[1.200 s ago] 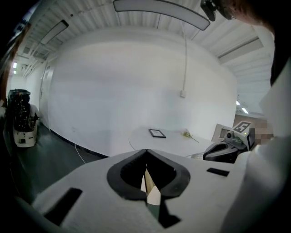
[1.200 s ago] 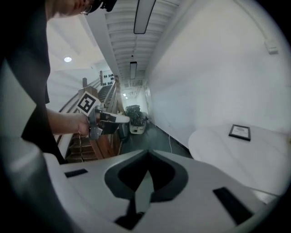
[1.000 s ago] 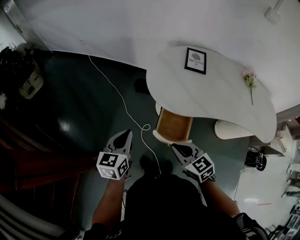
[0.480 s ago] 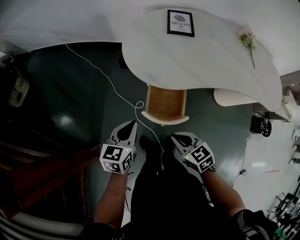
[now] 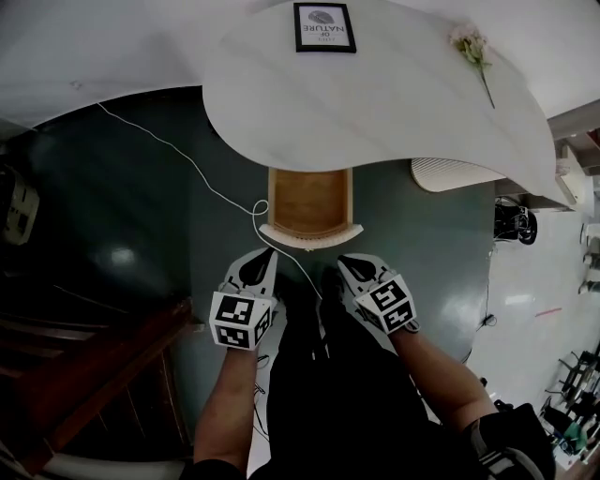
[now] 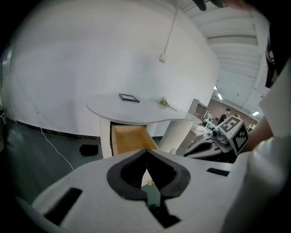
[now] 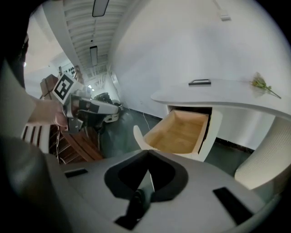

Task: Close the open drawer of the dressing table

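A white dressing table [image 5: 375,103] with a curved top stands against the wall. Its drawer [image 5: 308,202] is pulled out toward me, wooden and empty inside, with a white curved front [image 5: 310,235]. The drawer also shows in the left gripper view [image 6: 129,139] and the right gripper view [image 7: 179,132]. My left gripper [image 5: 260,262] hangs just short of the drawer front's left end, jaws shut and empty. My right gripper [image 5: 354,266] sits just short of the front's right end, also shut with nothing in it.
On the tabletop lie a black picture frame [image 5: 324,27] and a flower sprig [image 5: 473,49]. A white cable [image 5: 187,173] runs over the dark floor to the drawer's left. A ribbed white stool [image 5: 448,175] stands at the right, dark wooden furniture [image 5: 84,366] at the left.
I have stepped closer to the table. The drawer now lies straight ahead, and both grippers are nearer its front. Both stayed shut.
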`<state>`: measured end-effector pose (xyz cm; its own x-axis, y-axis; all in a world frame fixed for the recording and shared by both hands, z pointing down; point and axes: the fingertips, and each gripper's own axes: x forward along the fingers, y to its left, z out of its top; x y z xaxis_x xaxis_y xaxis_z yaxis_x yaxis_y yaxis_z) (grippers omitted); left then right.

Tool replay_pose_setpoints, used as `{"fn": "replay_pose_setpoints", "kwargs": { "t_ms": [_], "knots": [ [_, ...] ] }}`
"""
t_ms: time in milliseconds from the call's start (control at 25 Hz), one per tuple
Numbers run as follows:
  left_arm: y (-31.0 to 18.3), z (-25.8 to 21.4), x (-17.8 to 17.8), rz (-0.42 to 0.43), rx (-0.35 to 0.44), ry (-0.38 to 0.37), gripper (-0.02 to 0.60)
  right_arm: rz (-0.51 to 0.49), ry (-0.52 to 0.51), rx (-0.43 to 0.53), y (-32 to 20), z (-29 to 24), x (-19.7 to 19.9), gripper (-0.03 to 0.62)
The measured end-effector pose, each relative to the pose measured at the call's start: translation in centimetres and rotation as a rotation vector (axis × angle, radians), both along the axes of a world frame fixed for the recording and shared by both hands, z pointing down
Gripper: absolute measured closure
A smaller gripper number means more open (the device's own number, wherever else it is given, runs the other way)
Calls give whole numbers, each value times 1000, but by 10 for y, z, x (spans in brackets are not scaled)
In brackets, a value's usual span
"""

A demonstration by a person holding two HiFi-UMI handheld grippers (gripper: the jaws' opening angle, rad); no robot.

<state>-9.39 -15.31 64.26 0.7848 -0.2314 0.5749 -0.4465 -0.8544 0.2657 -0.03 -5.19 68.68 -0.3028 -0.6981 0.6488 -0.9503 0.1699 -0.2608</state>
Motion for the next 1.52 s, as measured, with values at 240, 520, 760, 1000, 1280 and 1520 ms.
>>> {"fn": "replay_pose_setpoints", "kwargs": {
  "t_ms": [240, 520, 760, 1000, 1280, 1520],
  "knots": [
    [-10, 42, 14, 1, -39, -18, 574, 165, -87, -57, -6, 48, 22, 560],
    [-17, 66, 21, -23, -64, 4, 574, 239, -98, -87, -16, 80, 38, 585],
    [-36, 63, 25, -22, -40, 52, 574, 241, -53, -15, -40, 78, 55, 585],
    [-79, 72, 33, -68, -1, 108, 574, 211, 35, 102, -87, 76, 87, 585],
    [-92, 89, 49, -57, 46, 125, 574, 243, 90, 201, -129, 75, 123, 586],
    [-118, 90, 59, -76, 89, 139, 574, 296, 104, 274, -152, 74, 138, 586]
  ]
}}
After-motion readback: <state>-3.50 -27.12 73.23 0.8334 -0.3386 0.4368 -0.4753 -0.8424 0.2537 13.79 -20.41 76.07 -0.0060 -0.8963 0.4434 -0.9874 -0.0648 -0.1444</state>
